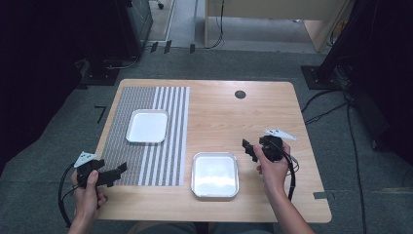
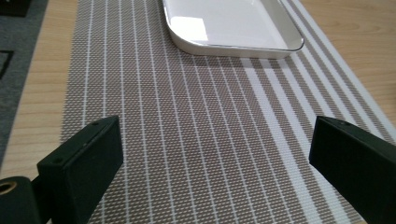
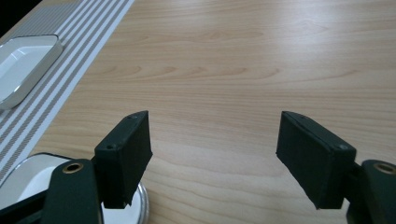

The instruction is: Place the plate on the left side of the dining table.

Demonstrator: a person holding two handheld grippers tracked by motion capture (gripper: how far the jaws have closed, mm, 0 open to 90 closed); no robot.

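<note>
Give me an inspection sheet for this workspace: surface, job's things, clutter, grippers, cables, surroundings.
Surface: wooden table with a striped placemat on its left part.
Job's things: white tray on the placemat; metal tray on bare wood near the front edge; both look empty.
Clutter: nothing seen.
Grippers: left gripper and right gripper both open, holding nothing.
Cables: gripper cable trailing; more cables on the floor.
Surroundings: grey carpet, dark equipment stands.
</note>
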